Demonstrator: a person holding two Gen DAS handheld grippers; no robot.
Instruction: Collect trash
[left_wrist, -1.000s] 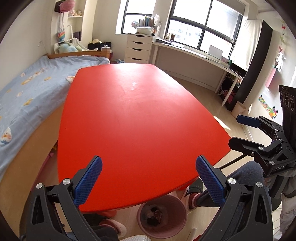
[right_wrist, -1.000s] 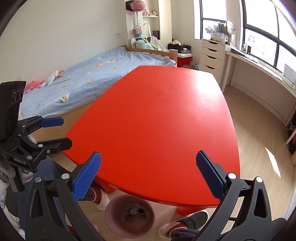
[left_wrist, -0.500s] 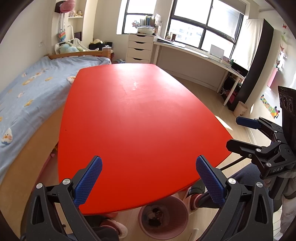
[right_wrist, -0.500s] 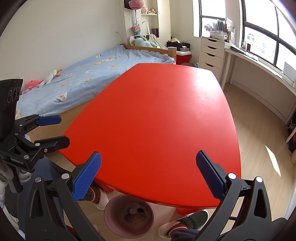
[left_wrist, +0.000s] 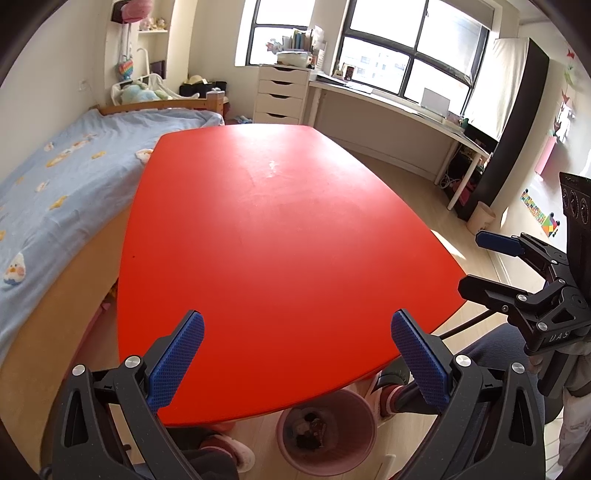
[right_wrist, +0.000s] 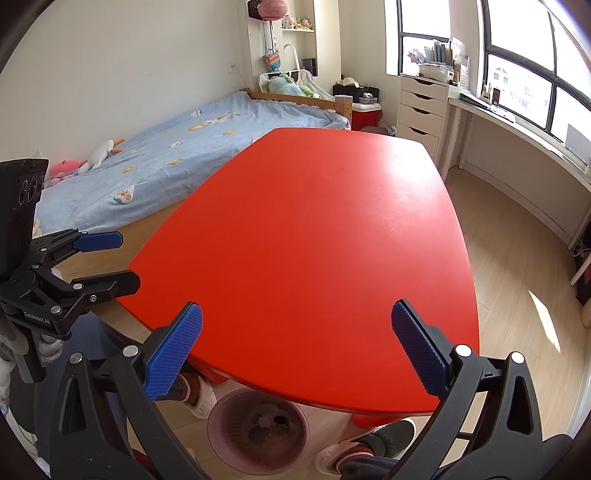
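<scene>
A pink bin stands on the floor under the near edge of the red table, with dark and pale scraps of trash inside. The bin also shows in the right wrist view, below the table. I see no trash on the tabletop. My left gripper hovers open and empty over the table's near edge. My right gripper is open and empty too. Each gripper shows in the other's view: the right gripper off the table's right corner, the left gripper off its left corner.
A bed with a blue cover runs along the table's left side. White drawers and a long desk line the far window wall. A person's slippered feet rest beside the bin. Wooden floor lies right of the table.
Both grippers drifted slightly back from the table, so a little more of the bin shows below its edge. Both stayed open and empty.
</scene>
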